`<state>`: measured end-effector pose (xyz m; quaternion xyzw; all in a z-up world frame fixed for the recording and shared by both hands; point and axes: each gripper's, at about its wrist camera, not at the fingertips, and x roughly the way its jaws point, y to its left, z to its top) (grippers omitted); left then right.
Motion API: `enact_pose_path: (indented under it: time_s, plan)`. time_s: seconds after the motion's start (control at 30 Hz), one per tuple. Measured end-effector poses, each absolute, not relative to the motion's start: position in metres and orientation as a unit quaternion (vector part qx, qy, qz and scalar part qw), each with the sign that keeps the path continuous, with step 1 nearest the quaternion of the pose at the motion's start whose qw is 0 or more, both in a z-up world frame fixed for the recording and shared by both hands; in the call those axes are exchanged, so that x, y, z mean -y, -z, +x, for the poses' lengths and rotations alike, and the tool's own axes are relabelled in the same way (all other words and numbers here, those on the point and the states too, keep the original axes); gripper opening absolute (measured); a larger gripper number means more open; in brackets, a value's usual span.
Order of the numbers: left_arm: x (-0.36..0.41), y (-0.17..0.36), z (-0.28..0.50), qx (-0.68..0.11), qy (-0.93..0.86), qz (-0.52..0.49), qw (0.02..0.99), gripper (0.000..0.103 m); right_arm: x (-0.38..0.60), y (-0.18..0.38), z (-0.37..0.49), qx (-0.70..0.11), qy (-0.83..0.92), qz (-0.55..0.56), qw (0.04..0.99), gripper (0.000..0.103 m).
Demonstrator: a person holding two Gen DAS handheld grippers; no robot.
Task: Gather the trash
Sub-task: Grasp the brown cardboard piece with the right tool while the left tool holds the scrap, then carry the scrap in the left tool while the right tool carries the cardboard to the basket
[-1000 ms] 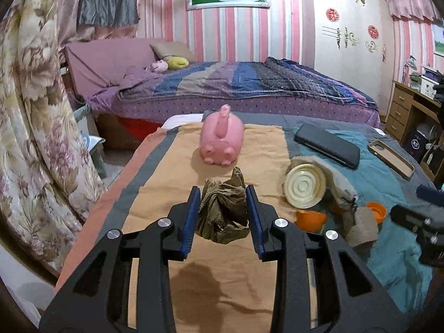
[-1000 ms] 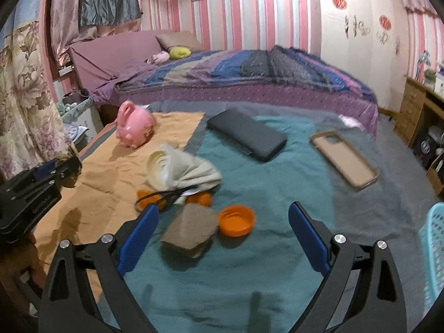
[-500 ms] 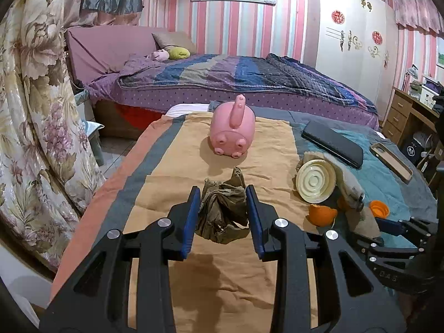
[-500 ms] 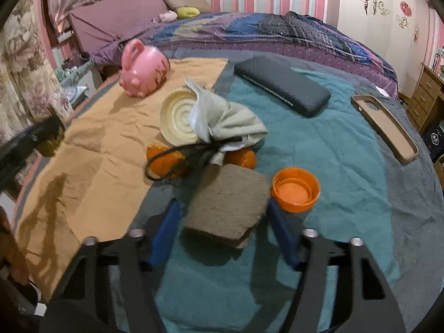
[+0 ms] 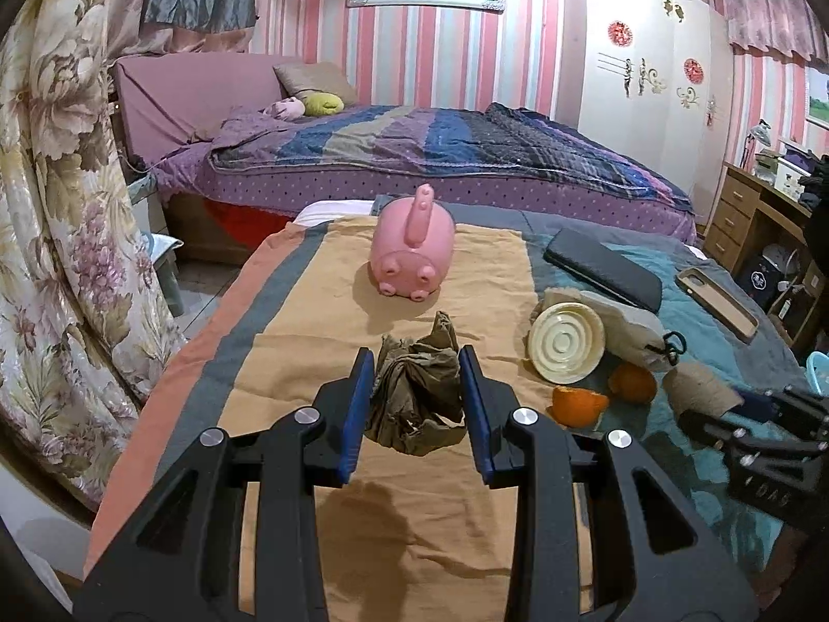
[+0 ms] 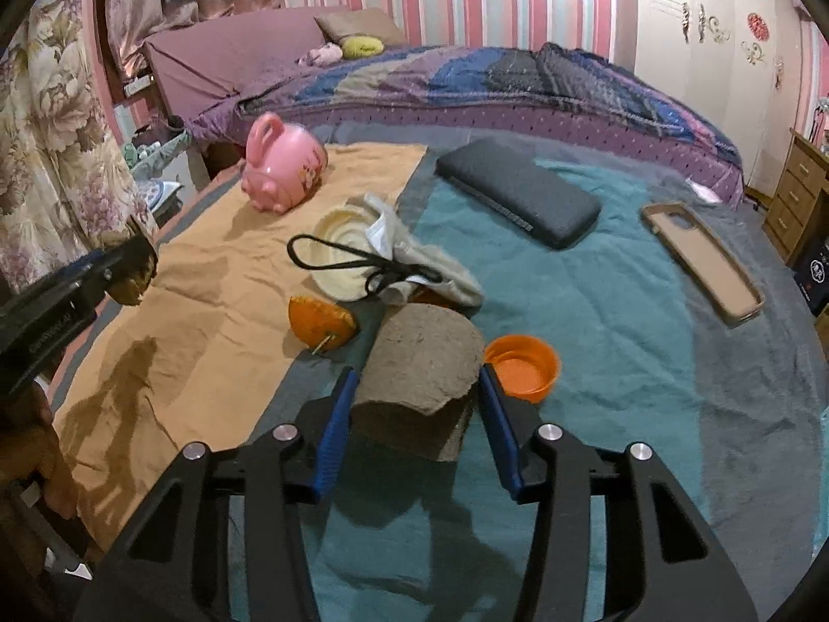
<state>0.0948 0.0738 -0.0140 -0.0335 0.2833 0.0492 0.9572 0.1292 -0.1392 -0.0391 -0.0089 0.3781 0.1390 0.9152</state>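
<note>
Your left gripper [image 5: 416, 401] is clamped on a crumpled wad of brown paper [image 5: 417, 396], held above the orange cloth [image 5: 440, 492] with its shadow showing beneath. Your right gripper [image 6: 416, 407] has its blue pads on both sides of a flattened cardboard tube [image 6: 419, 368], at 12 o'clock from the camera. The pads look to be touching the tube's edges, but I cannot tell whether they are squeezing firmly or only resting there.

Judging from this, the step in hand is securing the tube. Close gently: cardboard like this will likely buckle, so squeeze just until it stops slipping, then lift straight up.

Mind the neighbours. The orange cap [image 6: 522, 367] sits just beside the tube at 2 o'clock from your right gripper, close to the right pad, and the orange peel [image 6: 320, 322] lies at 10 o'clock. A sideways drag could knock either one. The black cord [image 6: 357, 264] lies across the cream lid [image 6: 337, 259] beyond the tube; it seems clear of the pads.

A blue basket [image 5: 817, 370] peeks in at the far right of the left view, which is probably where both pieces belong.
</note>
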Motion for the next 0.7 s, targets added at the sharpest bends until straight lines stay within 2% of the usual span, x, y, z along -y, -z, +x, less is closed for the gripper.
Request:
enact_pose_path:
  time_s: [0.7]
  plan:
    - [0.037, -0.014, 0.09, -0.246, 0.038, -0.025, 0.968, 0.032, 0.256, -0.01, 0.105, -0.303, -0.083, 0.02, 0.949, 0.047]
